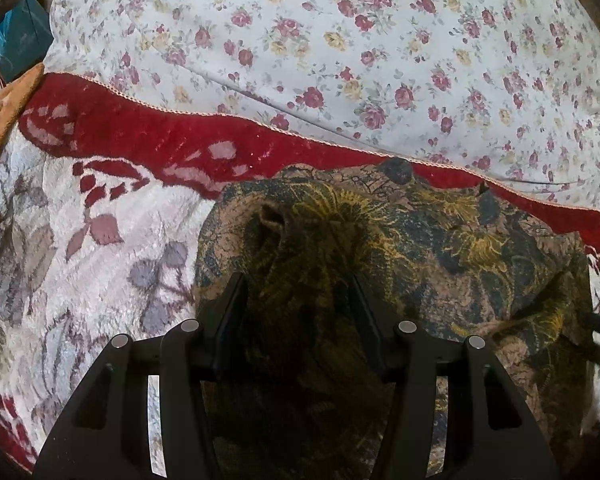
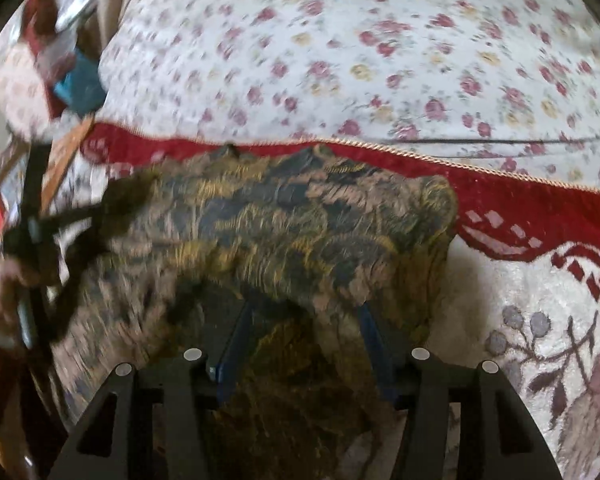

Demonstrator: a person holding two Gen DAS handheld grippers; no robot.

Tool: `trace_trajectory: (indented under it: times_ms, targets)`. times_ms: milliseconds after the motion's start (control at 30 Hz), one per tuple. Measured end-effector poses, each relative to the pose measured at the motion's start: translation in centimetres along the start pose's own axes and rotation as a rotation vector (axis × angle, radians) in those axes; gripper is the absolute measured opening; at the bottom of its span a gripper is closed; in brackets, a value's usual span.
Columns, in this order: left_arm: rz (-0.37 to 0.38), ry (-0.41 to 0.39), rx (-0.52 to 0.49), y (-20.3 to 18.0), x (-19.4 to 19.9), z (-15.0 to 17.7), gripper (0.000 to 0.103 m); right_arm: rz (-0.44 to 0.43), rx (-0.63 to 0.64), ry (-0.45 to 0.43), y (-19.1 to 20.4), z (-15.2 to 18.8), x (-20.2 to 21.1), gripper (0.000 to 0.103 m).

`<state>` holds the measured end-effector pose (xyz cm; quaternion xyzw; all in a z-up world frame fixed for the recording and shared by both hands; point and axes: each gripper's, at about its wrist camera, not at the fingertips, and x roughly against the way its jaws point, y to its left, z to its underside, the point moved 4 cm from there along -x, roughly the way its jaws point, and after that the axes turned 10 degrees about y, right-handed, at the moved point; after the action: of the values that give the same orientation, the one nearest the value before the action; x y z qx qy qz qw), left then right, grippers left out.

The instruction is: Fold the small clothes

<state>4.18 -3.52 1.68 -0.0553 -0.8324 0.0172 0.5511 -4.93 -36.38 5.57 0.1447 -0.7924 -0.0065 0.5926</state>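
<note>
A small garment [image 1: 420,248] with a brown, dark blue and yellow print lies bunched on a red and white plush blanket [image 1: 80,240]. My left gripper [image 1: 296,284] is over its left part with the fingers apart and cloth bulging up between them. In the right wrist view the same garment [image 2: 280,224] spreads across the middle, and my right gripper [image 2: 304,312] has its fingers apart with a raised fold of cloth lying over the tips. The left gripper [image 2: 32,232] shows blurred at the far left there, with cloth near it.
A white quilt with small red and yellow flowers [image 1: 340,40] rises behind the blanket's red border [image 1: 180,136]. A teal object [image 1: 16,40] and clutter sit at the far left edge. The plush blanket [image 2: 540,320] extends to the right.
</note>
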Motion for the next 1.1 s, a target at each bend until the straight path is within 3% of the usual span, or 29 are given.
trace_trajectory:
  times_ms: [233, 300, 433, 567, 733, 800, 900, 1000, 1100]
  targets:
    - [0.004, 0.019, 0.005, -0.2, -0.3, 0.5, 0.052, 0.148, 0.108, -0.005, -0.2, 1.1, -2.0, 0.053]
    - [0.001, 0.022, 0.001, -0.2, -0.4, 0.6, 0.052, 0.178, 0.108, -0.02, -0.5, 0.8, -2.1, 0.043]
    - [0.001, 0.028, -0.001, -0.2, -0.4, 0.7, 0.052, 0.135, 0.084, -0.037, -0.8, 0.0, -1.5, 0.043]
    - [0.013, 0.034, 0.013, 0.0, -0.5, 0.7, 0.052, 0.162, 0.147, 0.019, 0.2, 0.8, -1.8, 0.043]
    - [0.014, 0.042, 0.014, 0.1, -0.8, 0.8, 0.052, 0.177, 0.156, 0.001, 0.1, 2.2, -1.2, 0.042]
    - [0.012, 0.043, 0.018, 0.1, -0.8, 0.8, 0.052, 0.177, 0.128, -0.004, -0.6, 2.1, -1.5, 0.022]
    - [0.018, 0.045, 0.019, 0.3, -0.8, 0.8, 0.052, 0.155, 0.074, -0.02, -1.7, 2.2, -0.8, 0.004]
    - [0.026, 0.044, 0.018, 0.7, -0.8, 0.9, 0.056, 0.125, 0.05, -0.047, -2.6, 3.8, 1.8, 0.003]
    - [0.028, 0.039, 0.038, 1.1, -1.2, 1.0, 0.061, 0.098, -0.01, -0.008, -4.3, 5.7, 1.9, 0.003]
